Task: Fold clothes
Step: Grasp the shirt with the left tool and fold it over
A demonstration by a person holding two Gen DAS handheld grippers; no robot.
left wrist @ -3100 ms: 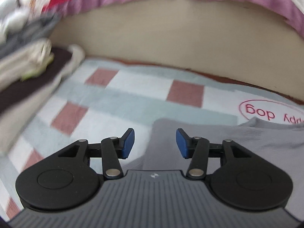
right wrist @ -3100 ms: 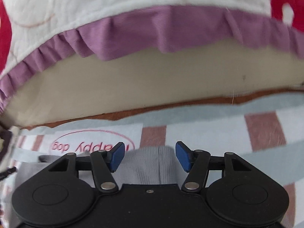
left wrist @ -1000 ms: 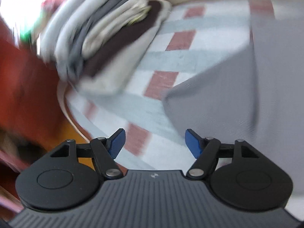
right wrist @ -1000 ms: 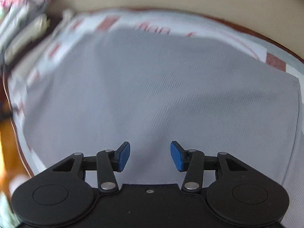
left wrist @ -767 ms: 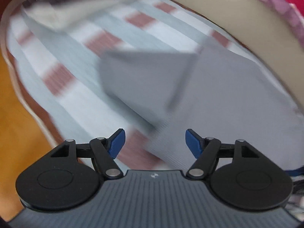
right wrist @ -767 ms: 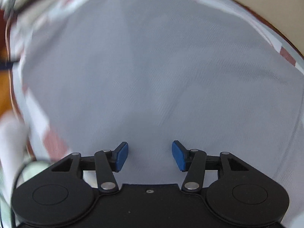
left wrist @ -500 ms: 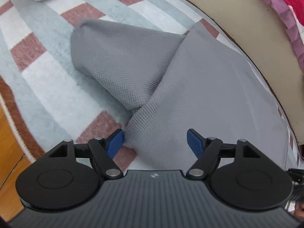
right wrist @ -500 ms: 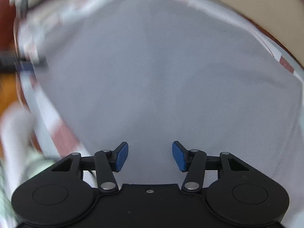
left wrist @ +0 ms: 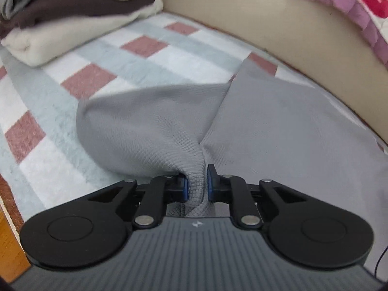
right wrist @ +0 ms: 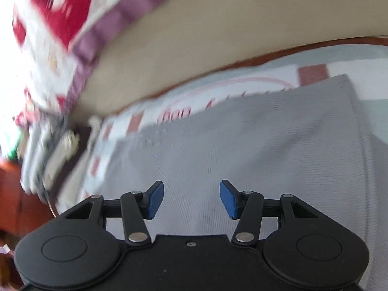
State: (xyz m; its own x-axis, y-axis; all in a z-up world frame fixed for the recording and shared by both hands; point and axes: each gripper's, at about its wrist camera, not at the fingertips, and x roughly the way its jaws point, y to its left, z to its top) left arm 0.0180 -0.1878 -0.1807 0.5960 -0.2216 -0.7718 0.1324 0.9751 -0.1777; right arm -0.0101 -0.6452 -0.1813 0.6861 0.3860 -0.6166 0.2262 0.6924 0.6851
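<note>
A grey knit garment [left wrist: 278, 123] lies spread on a checked blanket [left wrist: 80, 82], with its sleeve [left wrist: 145, 131] folded out to the left. My left gripper [left wrist: 197, 185] has its jaws closing on a bunched fold of the grey cloth where sleeve and body meet, and the blue pads press on it. In the right wrist view the same grey garment [right wrist: 254, 150] fills the middle. My right gripper [right wrist: 191, 200] hovers open above it with nothing between its fingers.
A stack of folded clothes [left wrist: 72, 12] sits at the back left, also blurred at the left as the stack [right wrist: 48, 155]. A beige mattress side [left wrist: 266, 24] under a purple-frilled quilt [left wrist: 351, 7] bounds the far edge. Wooden floor [left wrist: 9, 242] shows beyond the blanket's left edge.
My left gripper dropped onto the grey garment and closed on a fold by the sleeve. My right gripper swung and rolled, now facing the mattress side, and stayed open.
</note>
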